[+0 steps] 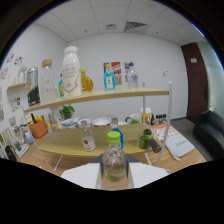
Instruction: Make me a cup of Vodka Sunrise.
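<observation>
Between the fingers of our tool we see a small clear bottle with a green cap. It stands upright, its glass mostly see-through, with a pale yellowish band near the bottom that may be a label or a little liquid; we cannot tell which. The fingers themselves are mostly lost in the dark lower part of the view, so we cannot tell whether they press on the bottle or merely stand about it.

Just beyond the bottle lies the lower wooden shelf, a rounded board. On it we see a small clear bottle with a red label, upright, and to the right of our bottle a dark green bottle beside a dark cylinder lying tilted. Farther back on the desk stand a few pale bowls and an orange pen holder.

The upper shelf carries the taller containers: a large white bottle with a white cap, opaque, a clear jar with a cork-coloured lid, a dark can, an orange bottle partly behind the white one, a blue bottle and a clear bottle near it. What these hold we cannot make out.
</observation>
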### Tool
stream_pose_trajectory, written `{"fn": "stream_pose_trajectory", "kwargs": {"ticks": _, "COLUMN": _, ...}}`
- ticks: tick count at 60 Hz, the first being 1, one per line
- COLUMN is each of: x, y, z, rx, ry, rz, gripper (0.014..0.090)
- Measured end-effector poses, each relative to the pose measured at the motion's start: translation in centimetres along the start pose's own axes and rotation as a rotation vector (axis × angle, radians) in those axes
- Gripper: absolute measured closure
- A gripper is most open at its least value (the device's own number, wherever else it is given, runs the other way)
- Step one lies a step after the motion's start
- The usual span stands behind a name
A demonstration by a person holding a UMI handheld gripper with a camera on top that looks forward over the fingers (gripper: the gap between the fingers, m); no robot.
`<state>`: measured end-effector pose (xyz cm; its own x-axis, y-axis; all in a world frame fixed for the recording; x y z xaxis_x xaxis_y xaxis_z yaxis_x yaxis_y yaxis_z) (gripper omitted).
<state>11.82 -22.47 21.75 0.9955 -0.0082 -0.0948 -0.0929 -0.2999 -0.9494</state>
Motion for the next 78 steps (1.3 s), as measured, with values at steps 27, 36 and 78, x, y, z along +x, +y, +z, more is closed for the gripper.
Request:
{"fn": "stream_pose_trajectory", "kwargs": {"ticks": 27, "x": 2.3, "y": 4.0, "z": 2.9, "rx": -0.062, "ry": 0.169, "rz": -0.743, "gripper": 0.0698}}
{"fn": "stream_pose_trajectory", "kwargs": {"ticks": 36, "x": 1.6, "y": 2.3, "z": 2.8, "rx": -0.041, "ry": 0.207, "rz": -1.196, "gripper": 0.07}}
{"fn": "stream_pose_trajectory", "kwargs": {"ticks": 78, "x": -1.2, "y": 0.8, "z": 3.3, "rx": -0.079, "ry": 0.281, "rz": -2.02, "gripper": 0.0695}}
